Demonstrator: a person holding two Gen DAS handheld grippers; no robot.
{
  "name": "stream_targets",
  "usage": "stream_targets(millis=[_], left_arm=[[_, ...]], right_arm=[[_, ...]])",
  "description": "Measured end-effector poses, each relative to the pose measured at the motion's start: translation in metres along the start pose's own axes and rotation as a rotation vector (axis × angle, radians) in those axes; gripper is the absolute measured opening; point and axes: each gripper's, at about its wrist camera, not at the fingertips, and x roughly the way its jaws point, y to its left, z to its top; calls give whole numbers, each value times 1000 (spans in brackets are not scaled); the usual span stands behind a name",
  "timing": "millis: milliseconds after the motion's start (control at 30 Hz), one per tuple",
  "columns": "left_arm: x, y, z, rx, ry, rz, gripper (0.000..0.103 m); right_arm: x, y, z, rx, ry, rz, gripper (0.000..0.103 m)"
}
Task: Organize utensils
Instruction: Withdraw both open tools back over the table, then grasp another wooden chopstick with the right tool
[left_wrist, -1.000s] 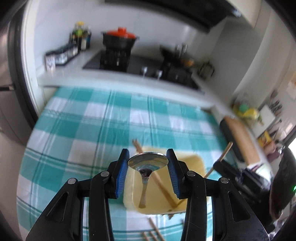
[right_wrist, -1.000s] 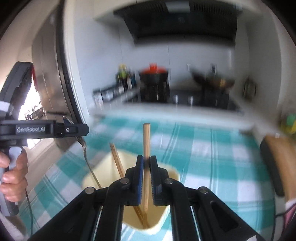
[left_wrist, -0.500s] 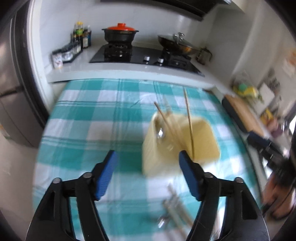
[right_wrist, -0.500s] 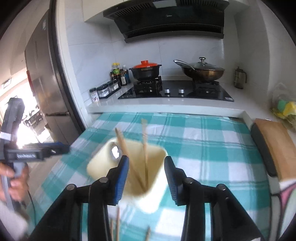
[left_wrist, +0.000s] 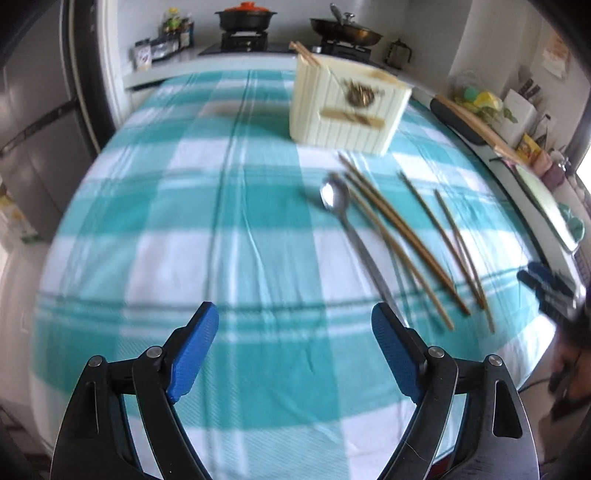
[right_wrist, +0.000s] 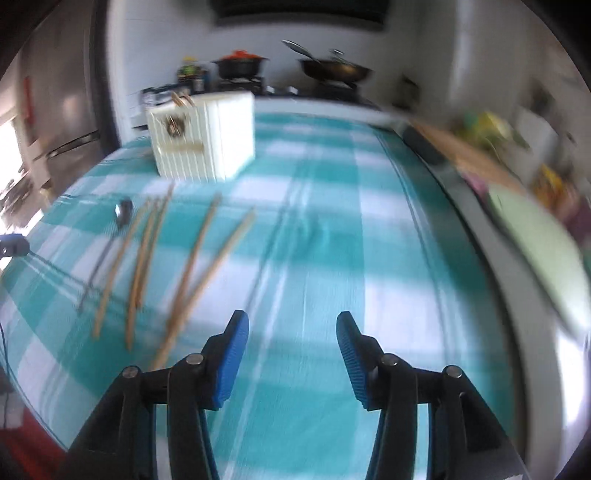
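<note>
Starting nearest you, both grippers hang empty with jaws spread: the left gripper and the right gripper over the cloth. Beyond lie the chopsticks, light, stiff and prone to roll, beside the spoon, thin and probably slippery; pinch each mid-shaft. Farthest stands the holder, sticks already poking from it.

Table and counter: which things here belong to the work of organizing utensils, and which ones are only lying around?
For the job:
- spoon lying on the cloth
- loose chopsticks beside it
- cream utensil holder, chopsticks already inside
- left gripper and right gripper, both open and empty

Just around:
- red-lidded pot
- wok
- condiment jars
- cutting board
</note>
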Motion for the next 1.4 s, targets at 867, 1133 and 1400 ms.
stream_targets(millis=[867, 1133, 1400], left_arm=[[82, -46, 40, -79, -23, 121, 86], [93, -48, 38, -21, -14, 192, 87], [87, -27, 33, -27, -9, 180, 83]], right_arm=[[18, 33, 11, 187, 11, 215, 25], [61, 48, 31, 158, 132, 249, 14], [59, 35, 28, 123, 126, 98, 9]])
